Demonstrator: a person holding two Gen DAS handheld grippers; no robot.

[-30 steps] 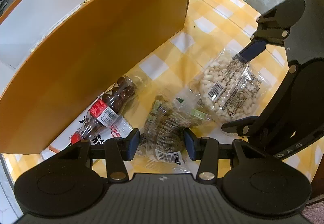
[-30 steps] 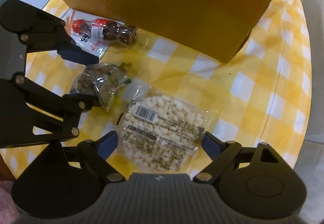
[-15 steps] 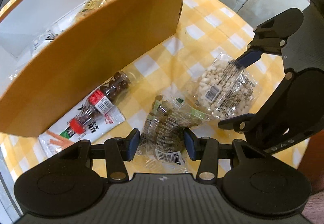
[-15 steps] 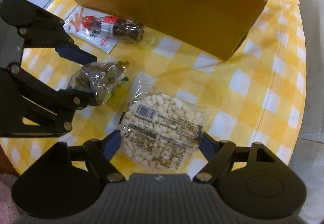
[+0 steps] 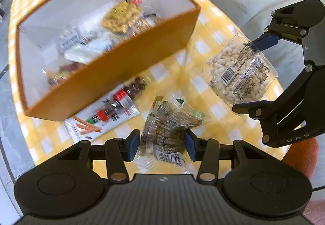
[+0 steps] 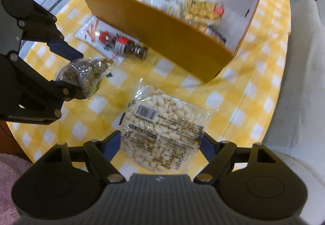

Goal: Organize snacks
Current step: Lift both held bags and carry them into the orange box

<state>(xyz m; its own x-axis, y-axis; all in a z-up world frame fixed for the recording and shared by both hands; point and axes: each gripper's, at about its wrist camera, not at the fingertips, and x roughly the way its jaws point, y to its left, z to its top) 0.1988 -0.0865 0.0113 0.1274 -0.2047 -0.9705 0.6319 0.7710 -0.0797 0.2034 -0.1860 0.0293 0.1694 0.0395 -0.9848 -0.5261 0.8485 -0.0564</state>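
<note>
Over the yellow-checked tablecloth (image 5: pixel 205 46) we have lifted both packets since a second ago, left gripper (image 5: pixel 162 141) clenched on the clear bag of dark snacks (image 5: pixel 166 127), right gripper (image 6: pixel 162 143) on the clear bag of white puffs (image 6: pixel 162 133) (orange cardboard box (image 5: pixel 113 74) now open below, ready for dropping).

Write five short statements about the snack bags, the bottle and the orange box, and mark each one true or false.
1. The left gripper holds the dark snack bag. True.
2. The right gripper is empty. False: it grips the white-puff bag.
3. The orange box is empty. False: packets lie inside.
4. The small bottle lies on the tablecloth beside the box. True.
5. The bottle lies on a flat white packet. True.
</note>
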